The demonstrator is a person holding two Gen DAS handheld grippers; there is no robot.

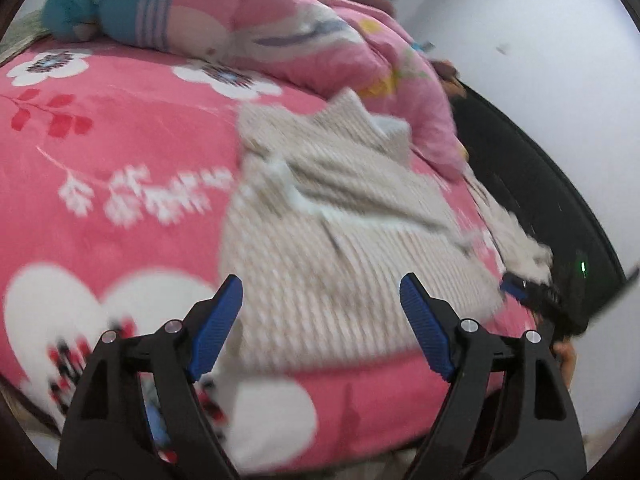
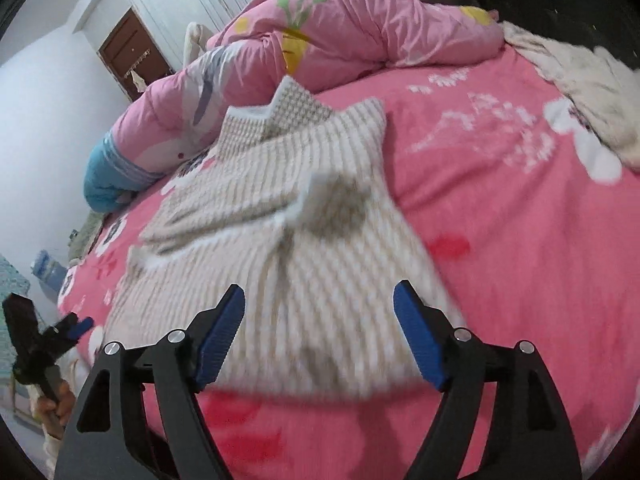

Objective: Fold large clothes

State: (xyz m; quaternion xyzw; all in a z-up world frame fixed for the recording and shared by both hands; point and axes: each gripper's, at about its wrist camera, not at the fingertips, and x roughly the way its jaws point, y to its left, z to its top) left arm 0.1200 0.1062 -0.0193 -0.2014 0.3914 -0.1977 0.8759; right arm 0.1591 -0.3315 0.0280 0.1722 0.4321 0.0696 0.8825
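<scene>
Left claw (image 1: 320, 320): its blue ribbed fingers (image 1: 218, 328) are standing wide apart and are holding nothing; it is hovering over the near hem of the garment.
Right claw (image 2: 320, 328): it is released as well, with blue fingers (image 2: 416, 340) spread and empty, and it is pointing over the same near edge from the other side.
Task's thing: the beige and white ribbed knitted sweater (image 2: 280, 240) is lying on the pink flowered bed cover (image 1: 100, 160), with its sleeves already laid inward over the body and its collar (image 2: 292, 104) pointing to the far side.
Around it: a pink puffy quilt with cartoon prints (image 2: 360, 28) is lying just beside the collar, and a white fluffy cloth (image 2: 580, 76) is lying well apart, at the bed edge.
Risk, grasp: both pictures are blurred, so the claws are probably moving; if they are closing too early, they may be taking only the top layer, or pinching the bed cover together with the hem.
Risk, fold: the knit looks soft and stretchy; if one claw is lifting higher than the other, the folded sleeves may be sliding out and the fold may be going crooked.
Risk, far end: a fold carried too far may be pushing the collar against the quilt.
</scene>
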